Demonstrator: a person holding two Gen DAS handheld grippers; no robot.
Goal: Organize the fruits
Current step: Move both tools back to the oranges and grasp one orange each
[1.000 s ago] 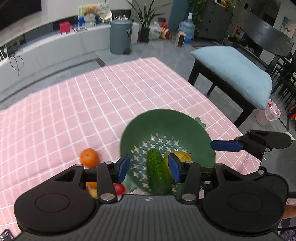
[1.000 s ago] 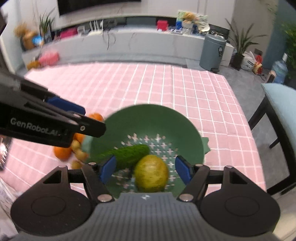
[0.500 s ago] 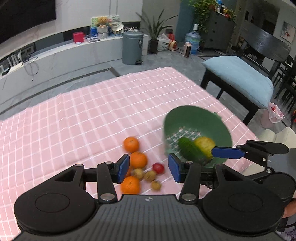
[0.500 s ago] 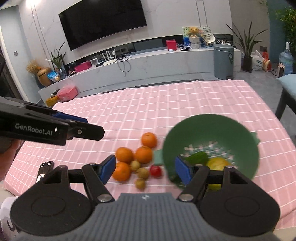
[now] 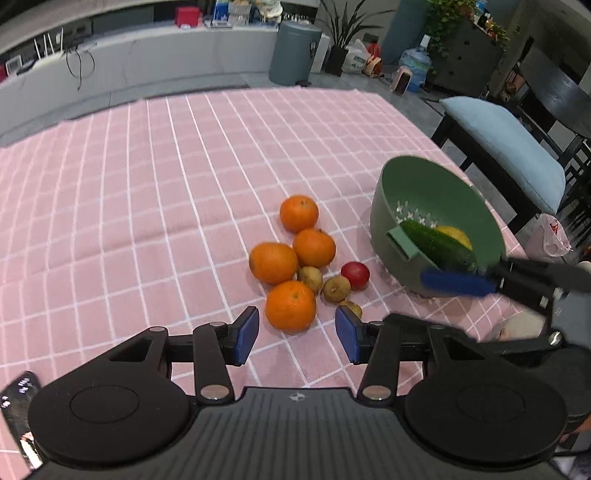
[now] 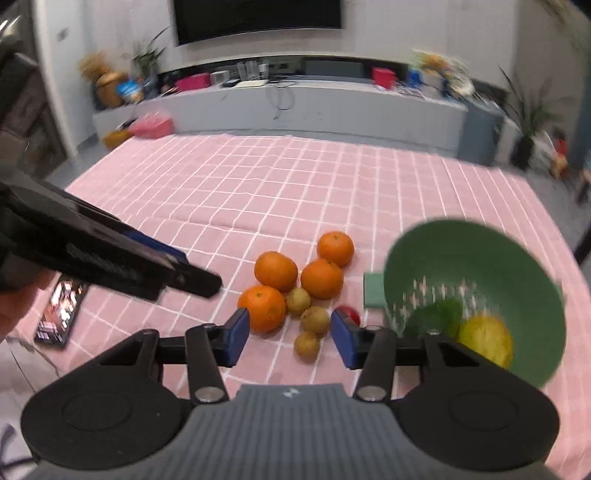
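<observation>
The green colander (image 6: 476,295) is smeared by motion blur in the right wrist view; its perforations read as streaks. The cucumber (image 6: 436,315) inside it is blurred and partly covered by the right gripper (image 6: 290,334). The red fruit (image 6: 351,314) is half hidden behind one fingertip. The phone (image 5: 16,417) is cut off by the left wrist view's edge. Shelf items at the back are not identifiable.

Wall-mounted television (image 6: 257,14) above long grey low cabinet (image 6: 295,107). Grey bin (image 5: 298,51), potted plant (image 5: 341,40) alongside. Blue-cushioned dark bench (image 5: 506,144) on grey floor.
</observation>
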